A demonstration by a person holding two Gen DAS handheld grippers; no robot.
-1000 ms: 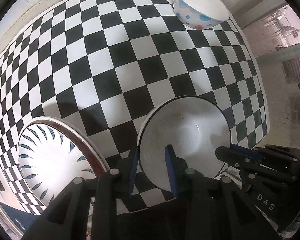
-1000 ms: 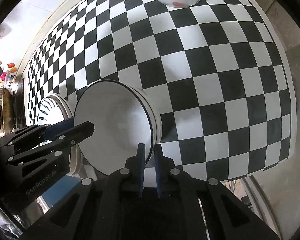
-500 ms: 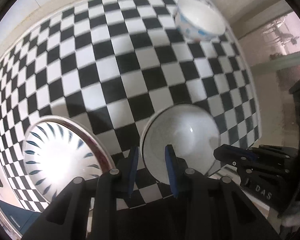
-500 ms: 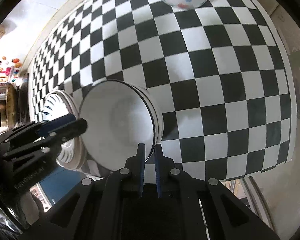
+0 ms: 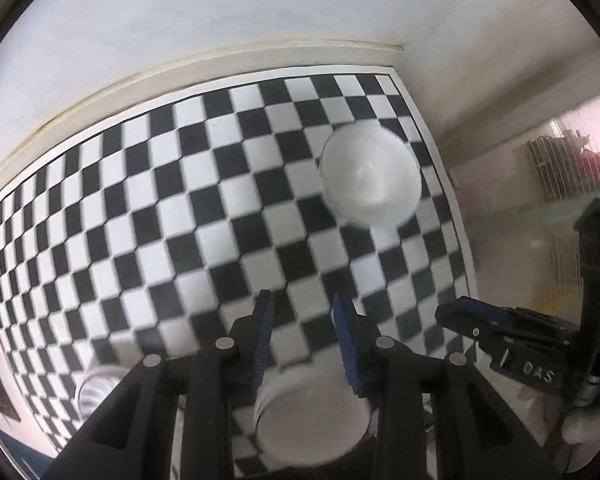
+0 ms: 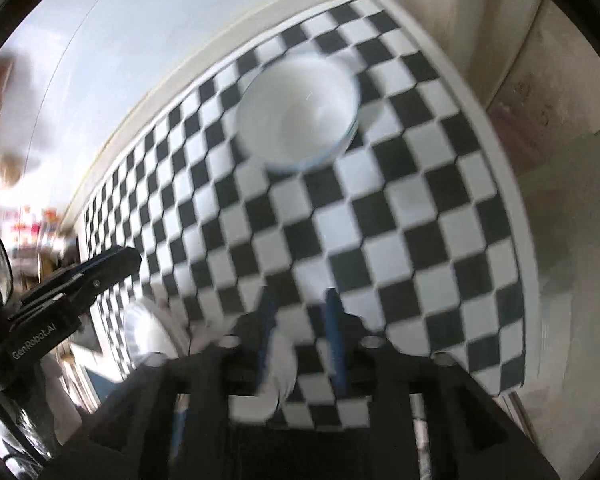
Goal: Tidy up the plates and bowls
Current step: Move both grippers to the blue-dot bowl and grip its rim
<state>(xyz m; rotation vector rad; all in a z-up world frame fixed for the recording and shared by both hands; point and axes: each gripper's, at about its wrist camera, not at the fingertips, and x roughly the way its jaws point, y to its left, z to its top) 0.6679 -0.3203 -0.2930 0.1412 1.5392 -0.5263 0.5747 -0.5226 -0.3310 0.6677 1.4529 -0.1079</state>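
Observation:
The plain white bowl (image 5: 312,420) sits on the checked cloth (image 5: 180,220) by the near edge, low in the left wrist view behind my left gripper (image 5: 300,300). Its jaws are opening and only cloth shows between the pads. In the blurred right wrist view the same bowl (image 6: 278,372) lies below my right gripper (image 6: 298,296), whose jaws are also opening with nothing between them. A dotted white bowl (image 5: 370,180) (image 6: 300,116) stands ahead near the far right corner. The blue-patterned plate (image 5: 96,392) (image 6: 148,336) lies at the near left.
A pale wall (image 5: 260,20) runs along the cloth's far edge. The table ends just right of the dotted bowl, with floor (image 6: 560,200) beyond. The other gripper shows at the side of each view, the right one (image 5: 444,314) and the left one (image 6: 128,256).
Both grippers let go of the white bowl's rim, rose and moved toward the far dotted bowl. The white bowl stayed behind beside the plate. The right jaws have spread apart.

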